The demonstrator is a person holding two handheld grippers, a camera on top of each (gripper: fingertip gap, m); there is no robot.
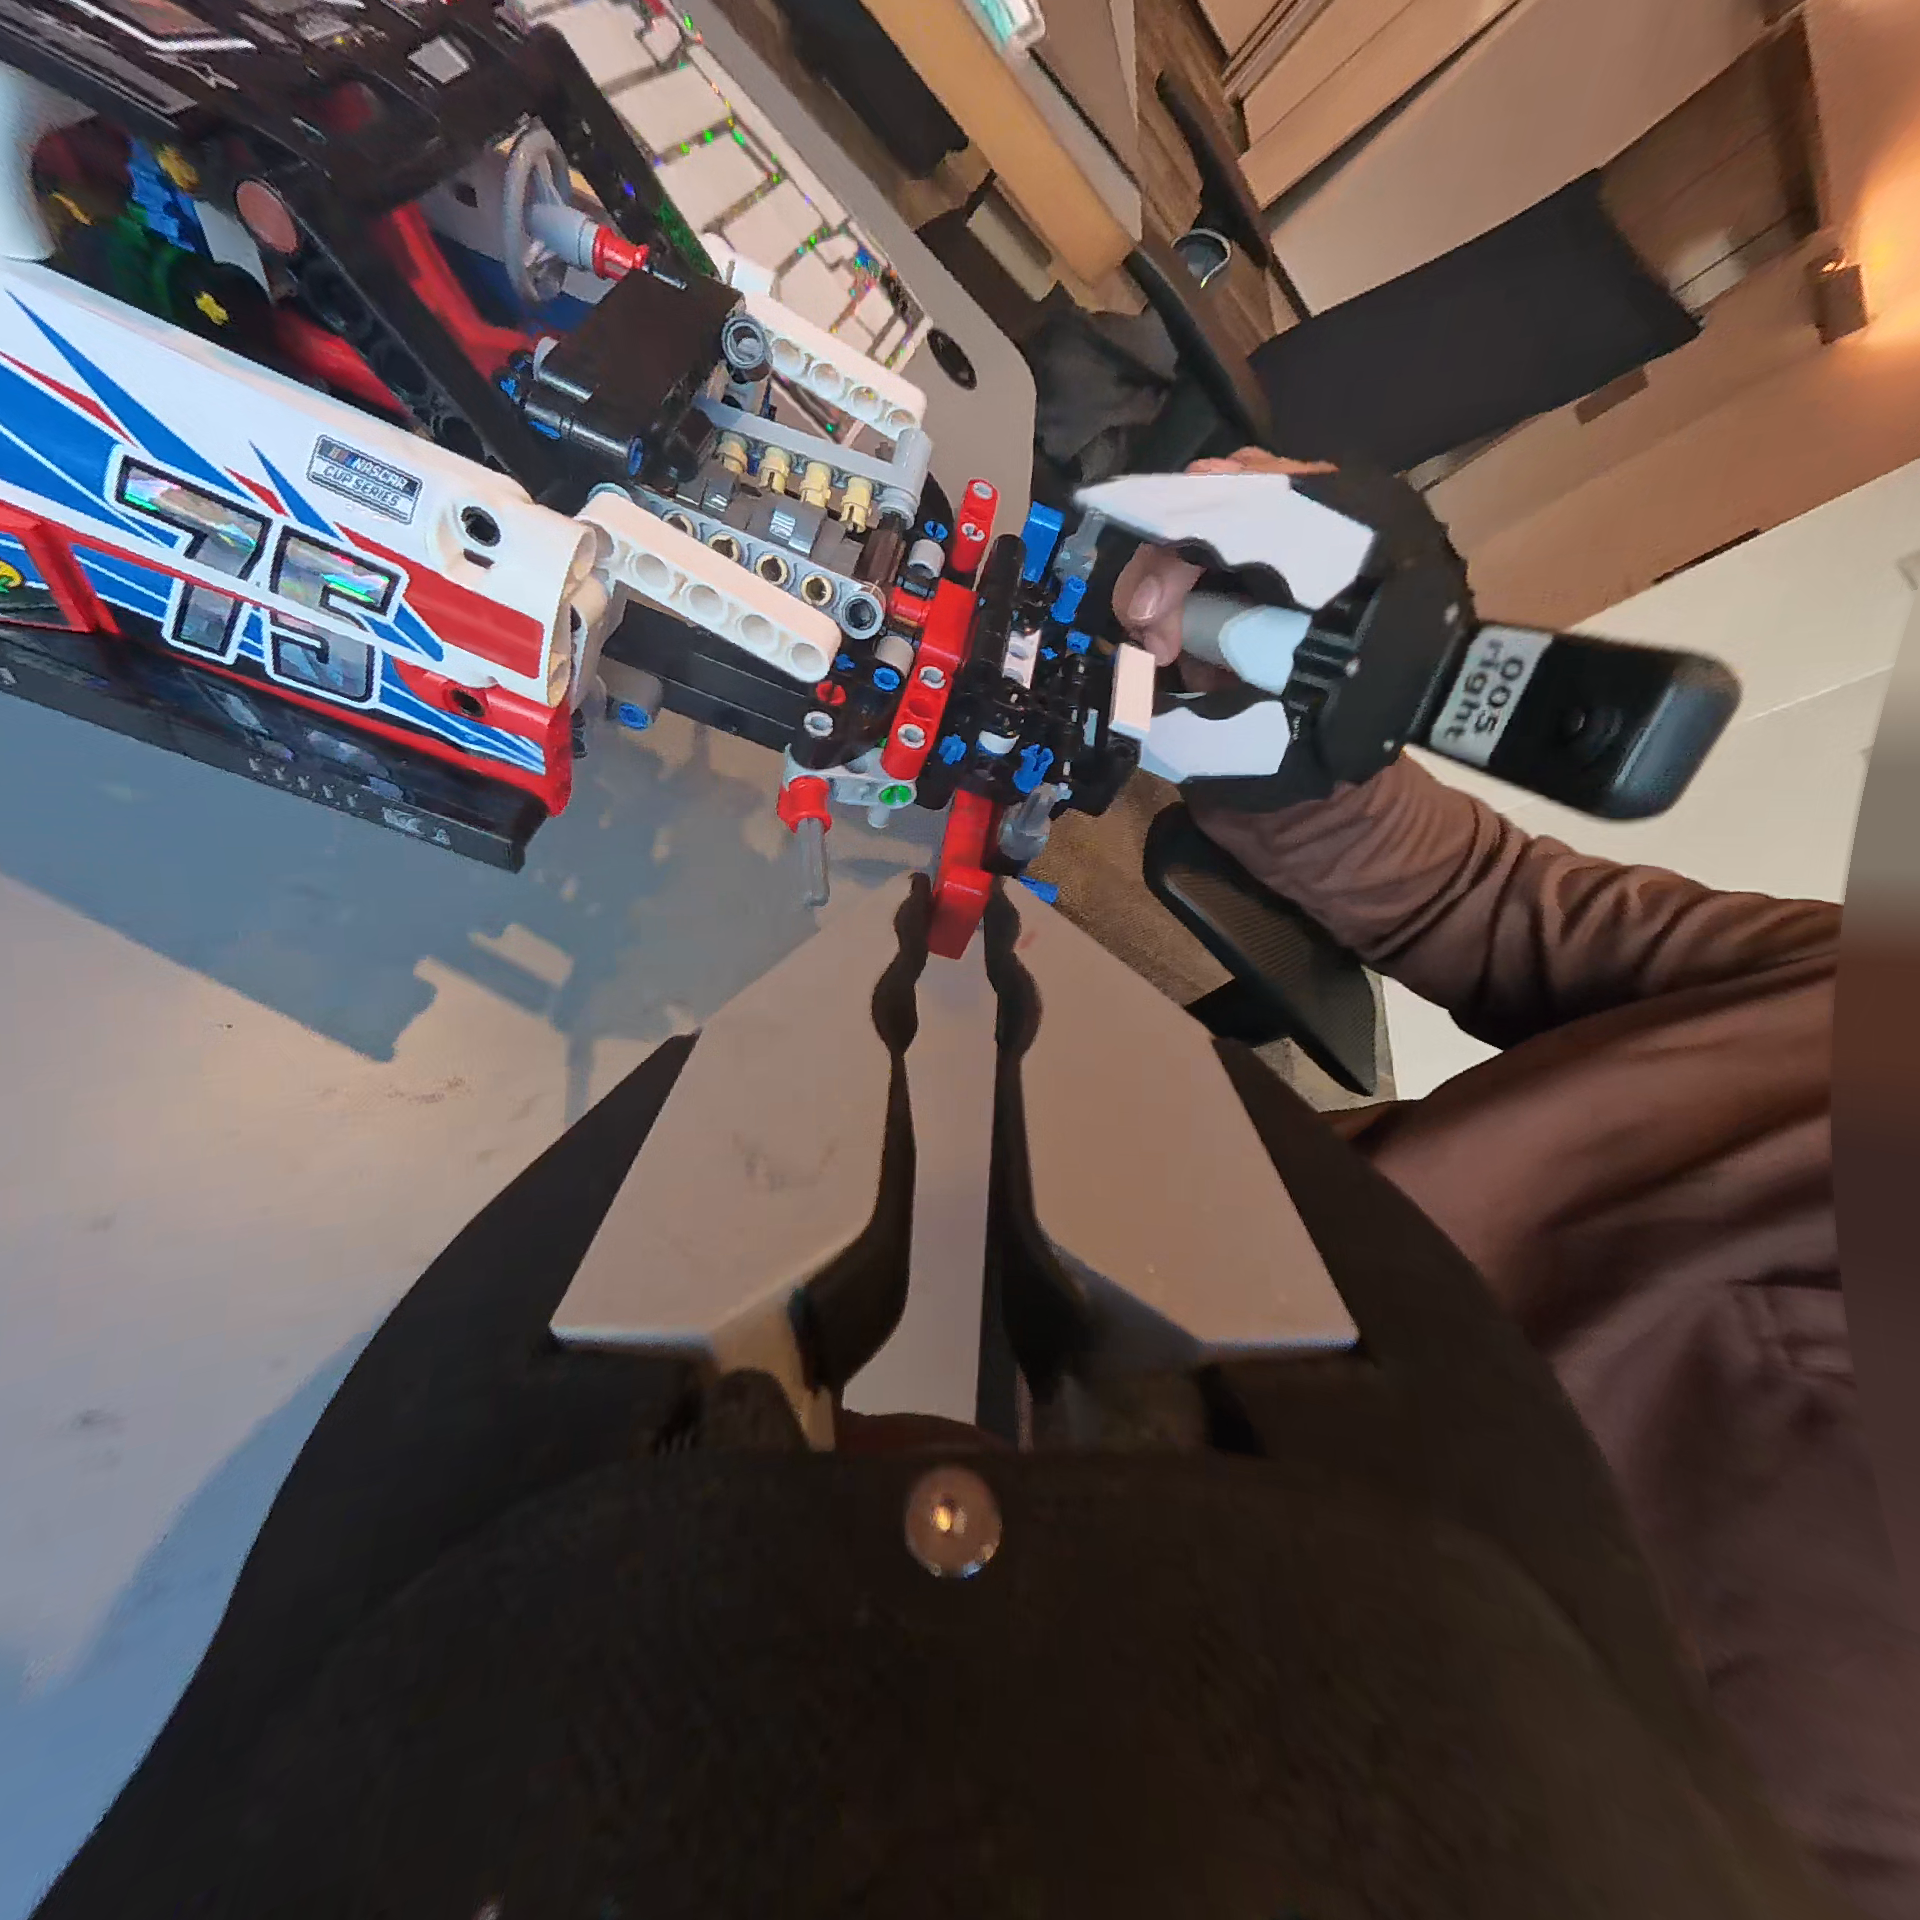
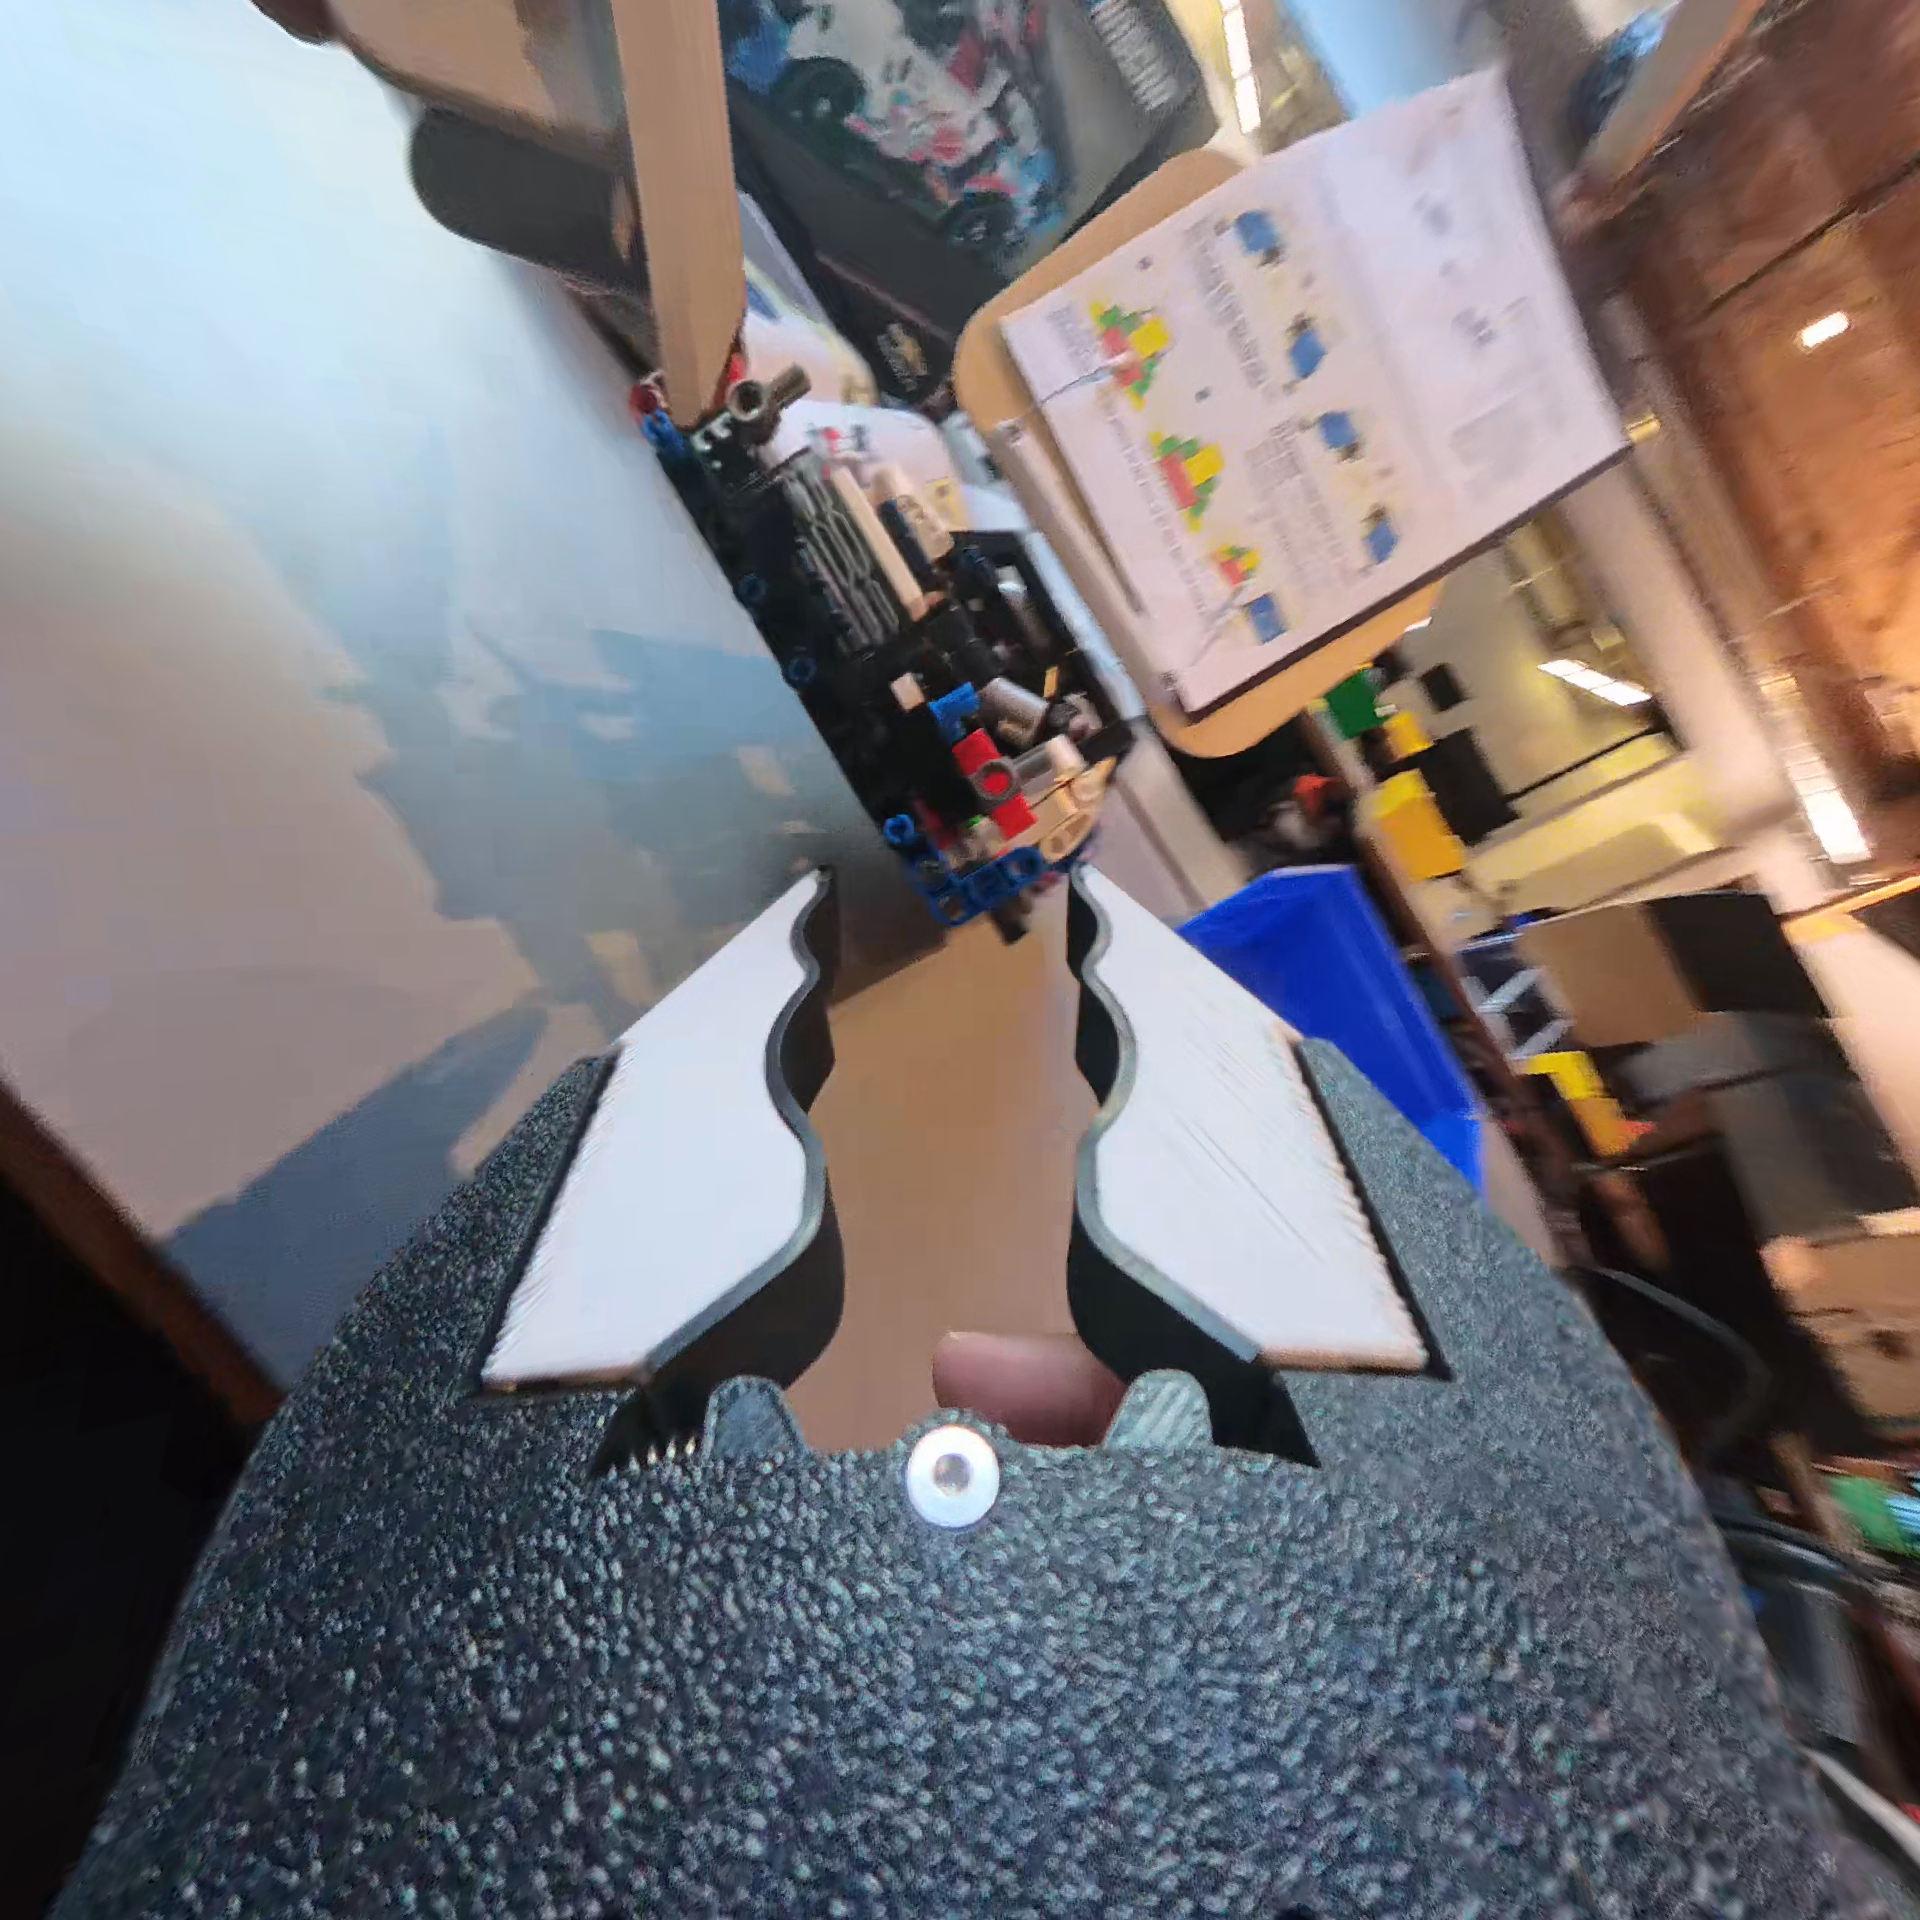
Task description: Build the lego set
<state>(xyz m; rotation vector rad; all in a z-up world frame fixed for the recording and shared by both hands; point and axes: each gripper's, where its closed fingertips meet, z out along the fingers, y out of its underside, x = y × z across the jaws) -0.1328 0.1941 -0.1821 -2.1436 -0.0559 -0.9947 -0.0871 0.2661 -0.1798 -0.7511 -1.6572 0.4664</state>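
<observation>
red beam (image 1: 961, 862) of the lego car (image 1: 436, 582) sits clamped at our left gripper (image 1: 954, 904) tips; right gripper (image 2: 951, 894) jaws apart just short of the front end. we keep left firm, approach square.

My glossy plastic lego car (image 1: 312, 582) is reflecting in the smooth bench (image 1: 260, 1195); my right gripper (image 2: 948, 914) is showing a rough, grainy black body.

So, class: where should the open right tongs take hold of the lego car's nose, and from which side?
Probably the black pin-studded frame at the very front, approached head-on by the right tongs: it juts past the white beams, its flat faces lie exposed, and the left tongs pinch the red beam below.
</observation>
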